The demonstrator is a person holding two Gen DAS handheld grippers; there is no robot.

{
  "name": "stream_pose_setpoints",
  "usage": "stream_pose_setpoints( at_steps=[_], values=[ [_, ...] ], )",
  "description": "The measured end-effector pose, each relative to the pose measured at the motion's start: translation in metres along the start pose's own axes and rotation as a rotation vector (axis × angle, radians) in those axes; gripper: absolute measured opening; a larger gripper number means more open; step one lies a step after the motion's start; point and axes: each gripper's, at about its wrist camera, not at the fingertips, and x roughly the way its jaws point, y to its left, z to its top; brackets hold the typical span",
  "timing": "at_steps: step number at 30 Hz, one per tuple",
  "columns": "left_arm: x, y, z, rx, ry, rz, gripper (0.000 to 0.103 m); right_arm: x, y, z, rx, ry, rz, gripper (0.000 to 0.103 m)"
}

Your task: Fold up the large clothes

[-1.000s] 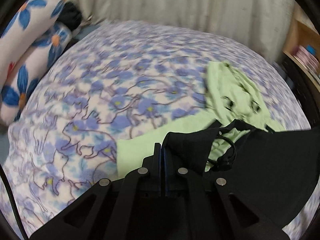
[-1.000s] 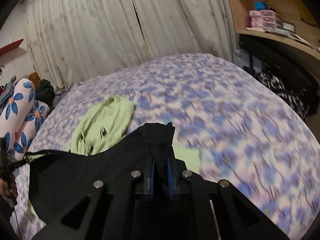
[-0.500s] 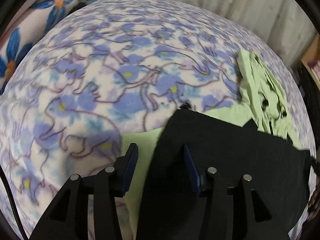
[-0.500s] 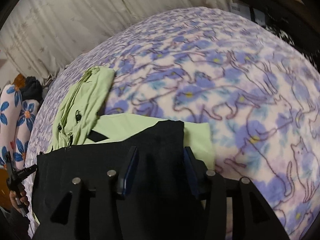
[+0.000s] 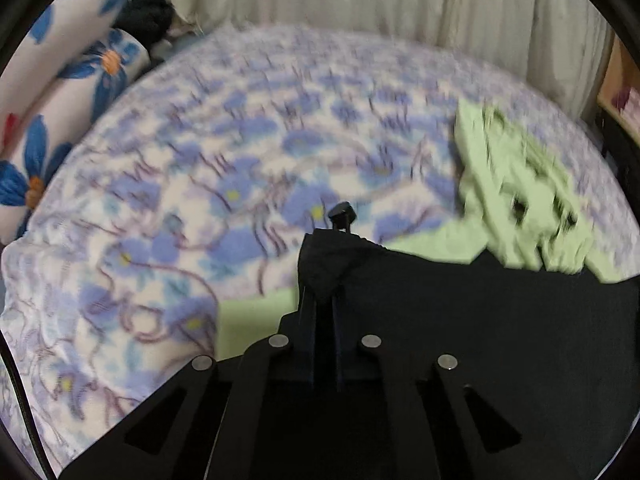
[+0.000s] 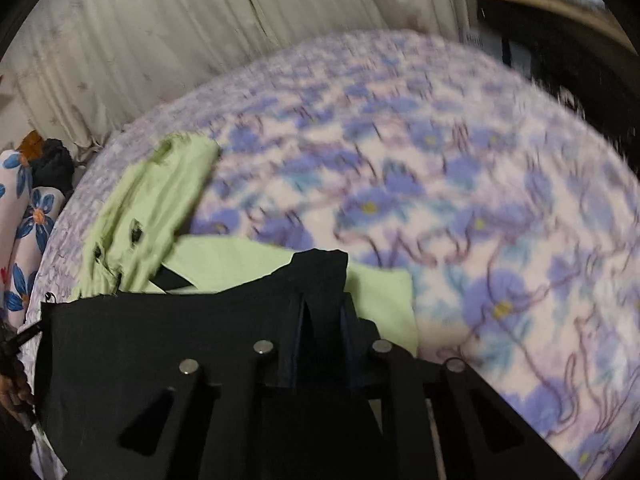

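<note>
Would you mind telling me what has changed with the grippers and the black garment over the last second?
Both grippers opened half a second ago, then closed again. The left gripper is now shut on a corner of the black garment; the right gripper is closing, with its own corner between the jaws. The green garment and bedspread stayed put.

A bed [image 5: 248,168] covered with a fleece blanket [image 6: 460,184] printed in blue and purple flowers on white carries everything. A light green garment [image 5: 516,184] lies crumpled on the blanket, with a flat green part [image 6: 248,260] spread toward the cameras. A black garment [image 6: 168,332] lies over that flat green part. At the bed's edge rest floral pillows [image 5: 48,120] with large blue flowers.
</note>
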Motion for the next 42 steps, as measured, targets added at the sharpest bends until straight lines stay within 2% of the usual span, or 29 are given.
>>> stream_pose_setpoints(
  at_steps=[3,6,9,11,12,13,15,16,17,18,20,22,24,27,29,32,34,36,40,42],
  values=[
    [-0.011,0.006,0.01,-0.039,-0.046,0.011,0.004,-0.009,0.012,0.015,-0.013,-0.074,0.007,0.014],
    [-0.004,0.006,0.015,-0.055,-0.051,0.05,0.004,0.002,0.021,0.027,-0.008,-0.088,0.0,0.014],
    [0.017,0.012,0.01,-0.084,-0.015,0.082,0.004,0.033,0.024,0.028,-0.007,-0.023,-0.033,0.014],
    [0.042,0.012,-0.001,-0.075,0.045,0.124,0.005,0.058,0.023,0.021,-0.015,0.051,-0.09,0.016],
    [0.049,0.013,-0.006,-0.071,0.063,0.133,0.007,0.071,0.019,0.015,-0.006,0.099,-0.121,0.019],
    [0.056,0.011,-0.009,-0.062,0.07,0.155,0.012,0.078,0.013,0.011,0.023,0.125,-0.108,0.024],
    [0.056,0.008,-0.009,-0.053,0.064,0.177,0.017,0.074,0.004,0.011,0.08,0.119,-0.075,0.026],
    [0.054,0.007,-0.006,-0.052,0.066,0.202,0.026,0.068,-0.002,0.013,0.116,0.117,-0.065,0.029],
    [0.052,0.008,-0.005,-0.054,0.064,0.208,0.029,0.063,-0.005,0.016,0.138,0.109,-0.06,0.03],
    [0.046,0.01,-0.003,-0.067,0.056,0.204,0.034,0.053,-0.009,0.018,0.161,0.084,-0.052,0.03],
    [0.028,0.015,0.001,-0.111,0.008,0.184,0.034,0.03,-0.009,0.022,0.184,0.02,-0.03,0.031],
    [0.007,0.014,0.001,-0.13,-0.046,0.162,0.034,0.011,0.004,0.023,0.153,-0.021,-0.019,0.031],
    [-0.008,0.004,-0.003,-0.12,-0.059,0.128,0.033,0.006,0.028,0.021,0.089,-0.009,0.042,0.031],
    [-0.017,-0.022,-0.018,-0.08,-0.027,0.052,0.018,0.012,0.068,0.005,-0.006,0.042,0.115,0.031],
    [-0.015,-0.038,-0.03,-0.062,0.007,0.038,0.018,0.023,0.095,-0.012,-0.066,0.073,0.125,0.031],
    [0.002,-0.05,-0.05,-0.044,0.051,0.082,0.018,0.04,0.108,-0.032,-0.106,0.117,0.063,0.031],
    [0.011,-0.044,-0.061,-0.042,0.038,0.121,0.02,0.041,0.099,-0.039,-0.131,0.083,-0.046,0.031],
    [0.012,-0.031,-0.062,-0.058,0.022,0.136,0.021,0.039,0.068,-0.039,-0.113,0.056,-0.159,0.031],
    [0.008,-0.005,-0.057,-0.111,0.047,0.095,0.02,0.024,0.003,-0.04,-0.01,0.079,-0.232,0.03],
    [0.002,-0.001,-0.055,-0.115,0.06,0.096,0.021,0.009,-0.014,-0.041,0.029,0.082,-0.213,0.031]
  ],
)
